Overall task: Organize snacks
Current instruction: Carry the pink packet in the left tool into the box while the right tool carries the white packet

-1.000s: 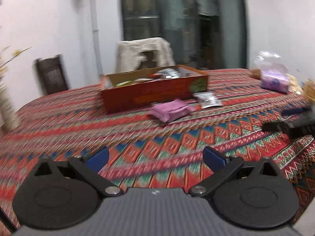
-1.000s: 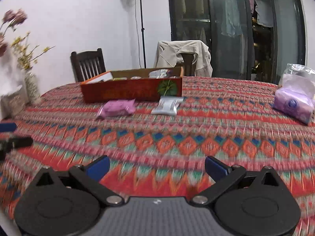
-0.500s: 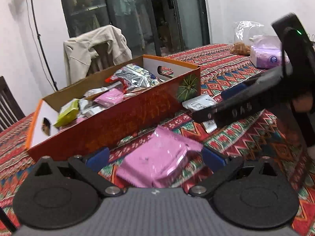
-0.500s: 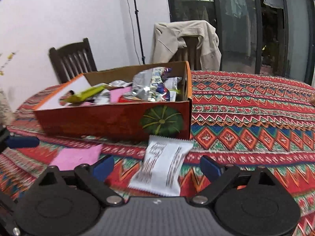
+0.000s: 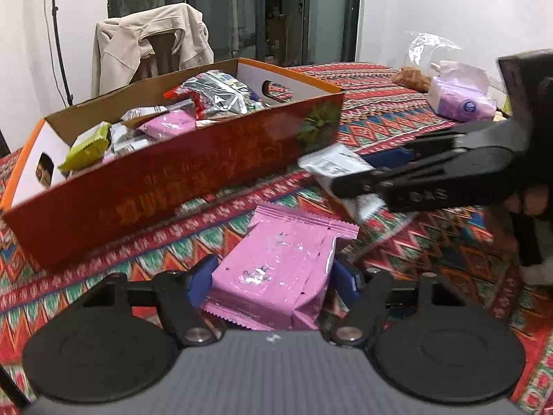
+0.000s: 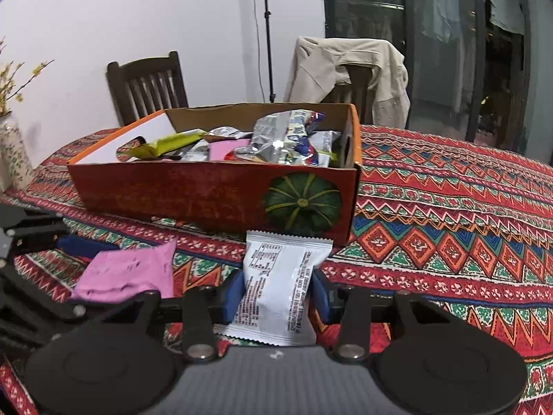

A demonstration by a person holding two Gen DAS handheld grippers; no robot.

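My left gripper (image 5: 273, 278) is shut on a pink snack packet (image 5: 280, 263) that lies on the patterned tablecloth in front of the box. My right gripper (image 6: 276, 292) is shut on a white snack packet (image 6: 280, 283), also in front of the box. The orange cardboard box (image 6: 207, 193) with a green pumpkin print holds several snack packets. In the left wrist view the right gripper (image 5: 397, 173) reaches in from the right onto the white packet (image 5: 331, 164). In the right wrist view the pink packet (image 6: 128, 271) shows at lower left.
A pack of purple tissues (image 5: 459, 100) and a clear bag lie at the table's far right. Two chairs stand behind the table, one draped with a beige jacket (image 6: 349, 65). A flower vase (image 6: 10, 152) stands at the far left edge.
Both grippers moved forward to the packets in front of the box and closed, the left on the pink packet, the right on the white one.
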